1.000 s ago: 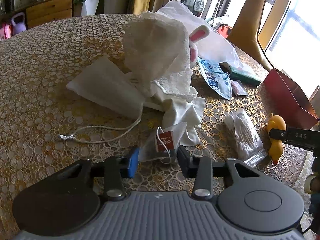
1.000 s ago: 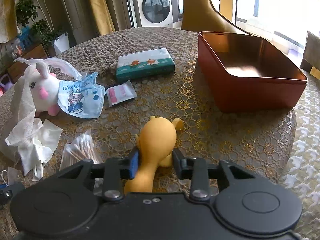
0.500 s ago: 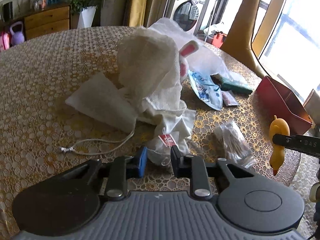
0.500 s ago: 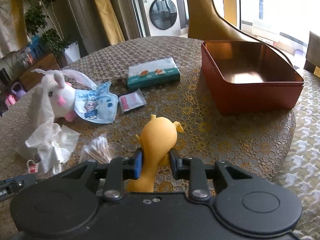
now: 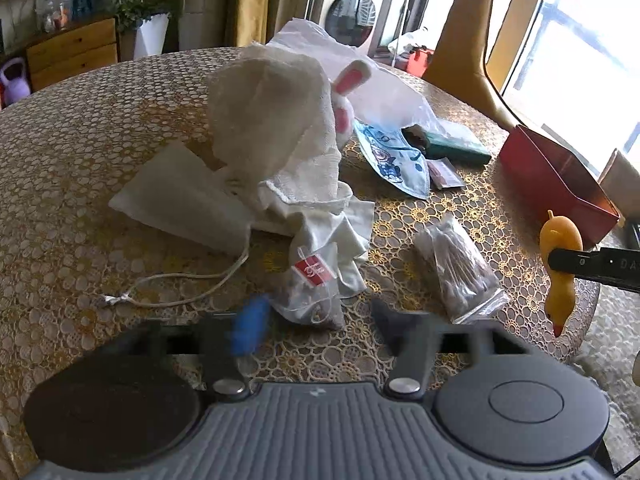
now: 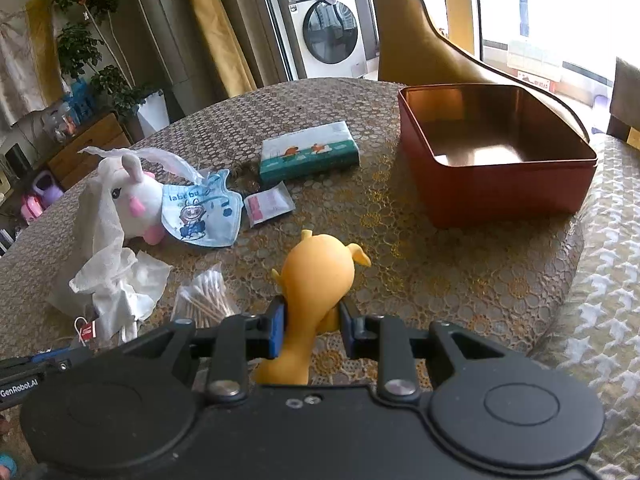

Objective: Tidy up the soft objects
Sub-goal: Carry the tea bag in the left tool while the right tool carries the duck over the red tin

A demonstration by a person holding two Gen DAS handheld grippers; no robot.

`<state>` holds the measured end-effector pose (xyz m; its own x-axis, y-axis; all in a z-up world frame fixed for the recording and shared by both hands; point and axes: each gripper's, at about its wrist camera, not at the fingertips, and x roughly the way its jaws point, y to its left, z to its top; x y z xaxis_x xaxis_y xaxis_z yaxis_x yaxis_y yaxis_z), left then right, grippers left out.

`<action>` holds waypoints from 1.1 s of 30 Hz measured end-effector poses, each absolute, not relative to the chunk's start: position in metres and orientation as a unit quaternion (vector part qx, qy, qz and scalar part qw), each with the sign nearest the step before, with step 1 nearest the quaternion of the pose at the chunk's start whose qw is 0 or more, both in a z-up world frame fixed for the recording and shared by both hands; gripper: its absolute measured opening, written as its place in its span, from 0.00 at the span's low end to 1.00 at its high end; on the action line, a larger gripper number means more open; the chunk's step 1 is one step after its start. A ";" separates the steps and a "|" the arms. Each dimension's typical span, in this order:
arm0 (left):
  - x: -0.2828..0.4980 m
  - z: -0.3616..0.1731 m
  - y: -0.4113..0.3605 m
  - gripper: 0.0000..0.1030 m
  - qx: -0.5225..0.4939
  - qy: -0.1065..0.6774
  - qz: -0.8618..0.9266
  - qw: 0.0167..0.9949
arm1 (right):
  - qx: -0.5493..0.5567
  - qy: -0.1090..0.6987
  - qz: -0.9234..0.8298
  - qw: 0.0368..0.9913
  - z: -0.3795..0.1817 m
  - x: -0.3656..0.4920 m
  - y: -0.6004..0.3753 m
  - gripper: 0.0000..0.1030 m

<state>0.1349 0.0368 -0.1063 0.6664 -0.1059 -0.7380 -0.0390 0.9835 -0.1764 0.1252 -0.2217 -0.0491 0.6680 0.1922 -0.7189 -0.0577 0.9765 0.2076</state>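
Right gripper (image 6: 312, 326): clamped on the yellow rubber chicken (image 6: 318, 276), lower centre of its view, the red tin (image 6: 496, 196) at upper right; the thin neck could slip through the pads. Left gripper (image 5: 316, 320): jaws just opened, blurred, apart around the tea-bag packet (image 5: 310, 288) at lower centre, gripping nothing; reclosing could snag the white cloth (image 5: 276, 132) behind.

Around the one red tin (image 6: 496, 184) lie two toys: one yellow rubber duck (image 6: 318, 276) and one white plush rabbit (image 6: 128, 196). Beyond those there are one tissue pack (image 6: 308, 156), one blue bib (image 6: 204, 212), one pink sachet (image 6: 268, 208), one bag of cotton swabs (image 6: 204, 300) and one tea bag (image 5: 310, 292). Farthest from the tin, by the rabbit, sit one drawstring pouch (image 5: 180, 196) and a heap of white cloths (image 5: 276, 132) whose number cannot be told.
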 end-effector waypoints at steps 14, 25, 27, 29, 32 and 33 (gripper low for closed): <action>0.155 -0.125 0.022 0.63 -0.020 0.422 0.007 0.906 | 0.087 0.402 0.070 0.909 -0.046 0.125 -0.221 0.27; 0.152 -0.119 0.029 0.24 -0.034 0.407 0.013 0.913 | 0.086 0.401 0.069 0.909 -0.047 0.125 -0.221 0.27; 0.150 -0.115 0.032 0.24 -0.040 0.402 0.014 0.915 | 0.087 0.401 0.069 0.909 -0.046 0.125 -0.222 0.27; 0.146 -0.110 0.035 0.24 -0.045 0.395 0.015 0.917 | 0.089 0.400 0.070 0.910 -0.046 0.124 -0.224 0.27; 0.142 -0.102 0.040 0.22 -0.058 0.389 0.016 0.919 | 0.089 0.395 0.071 0.912 -0.043 0.122 -0.227 0.27; 0.141 -0.098 0.041 0.22 -0.063 0.389 0.015 0.919 | 0.090 0.394 0.071 0.912 -0.042 0.122 -0.228 0.27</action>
<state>0.1409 0.0408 -0.0981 0.6972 -0.0221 -0.7165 -0.0765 0.9915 -0.1051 0.1217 -0.2284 -0.0420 0.6798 0.2010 -0.7053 -0.0595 0.9736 0.2202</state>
